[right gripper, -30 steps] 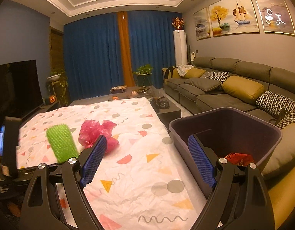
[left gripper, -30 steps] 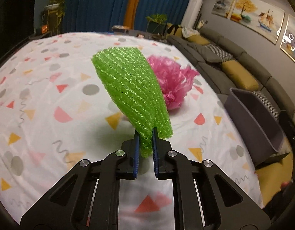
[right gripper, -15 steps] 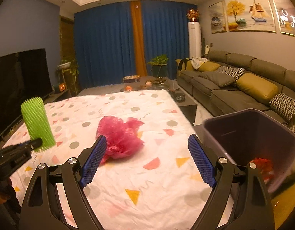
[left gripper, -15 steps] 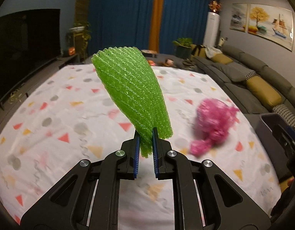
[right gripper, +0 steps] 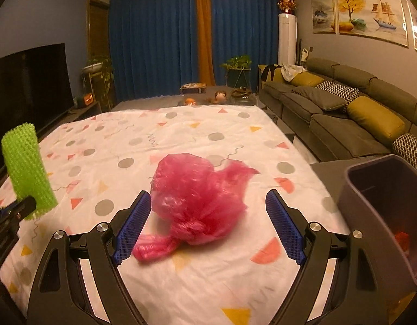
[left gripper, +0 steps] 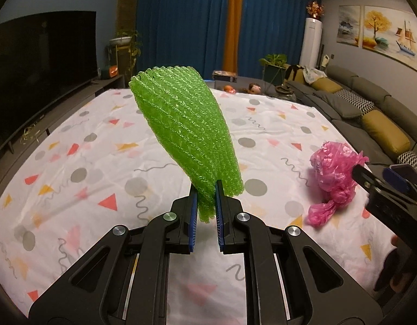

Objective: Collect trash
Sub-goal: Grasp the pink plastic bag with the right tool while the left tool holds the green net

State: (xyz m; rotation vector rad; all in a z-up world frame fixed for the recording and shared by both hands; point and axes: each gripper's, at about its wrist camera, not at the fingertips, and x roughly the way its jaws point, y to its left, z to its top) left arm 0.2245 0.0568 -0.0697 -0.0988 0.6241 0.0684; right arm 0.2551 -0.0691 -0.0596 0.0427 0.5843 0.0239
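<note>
Left hand-held gripper point(left gripper: 205, 211) clamped on green foam net point(left gripper: 185, 132), standing upright. Right hand-held gripper point(right gripper: 208, 224) wide apart, with pink plastic bag point(right gripper: 197, 203) between the pads, on the desk point(right gripper: 181, 124).

green foam net point(left gripper: 186, 140), pink bag point(right gripper: 197, 203), confetti-print cloth point(right gripper: 208, 135).

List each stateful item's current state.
left gripper: shut on green foam net, held off the cloth
right gripper: open, jaws either side of pink plastic bag
pink plastic bag: crumpled, lying on tablecloth
bin: open-topped, something red inside
</note>
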